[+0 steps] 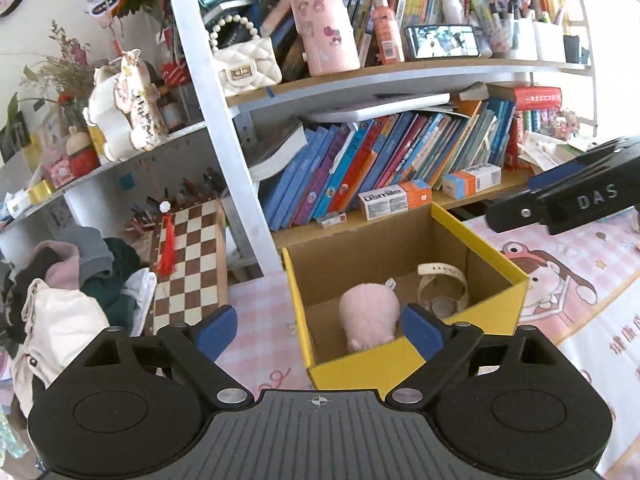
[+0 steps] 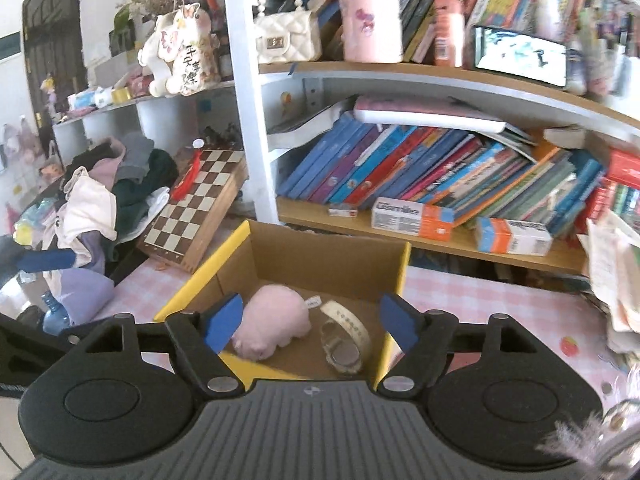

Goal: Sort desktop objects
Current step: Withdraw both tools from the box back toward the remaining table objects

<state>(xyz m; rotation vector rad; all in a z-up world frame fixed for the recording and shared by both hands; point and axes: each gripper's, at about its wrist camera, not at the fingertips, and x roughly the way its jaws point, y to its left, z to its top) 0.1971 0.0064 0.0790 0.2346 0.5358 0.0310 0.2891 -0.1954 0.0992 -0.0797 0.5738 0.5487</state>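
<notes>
One cardboard box (image 1: pixel 404 280) with yellow rim stood on the pink checked cloth (image 1: pixel 256 320); used as landmark. Contents counted: two items, one pink plush toy (image 1: pixel 370 316) and one wristwatch (image 1: pixel 442 286) with a cream strap. Both lay on the box floor, plush beside the watch, apparently just apart.

Left gripper (image 1: pixel 320 330): jaws spread wide, nothing between the blue pads, which straddled the near-left corner of the box. Right gripper (image 2: pixel 310 322): jaws likewise released and empty, held above the near rim of the box.

Behind the box: one bookshelf (image 1: pixel 360 76) with leaning books, and two orange-and-white cartons (image 1: pixel 394 200) on its lower board. One chessboard case (image 1: pixel 188 264) leaned left of the box.

View differences: the left wrist view showed the other gripper's black body at the right edge, beyond the box, and a cartoon print on the cloth. Only the right wrist view showed the watch face clearly, at the near end of the strap.

Orientation: in the right wrist view the plush's long axis ran from near-left to far-right in the box; which end was its head, cannot tell. The watch strap ran away from the face toward the back wall.
</notes>
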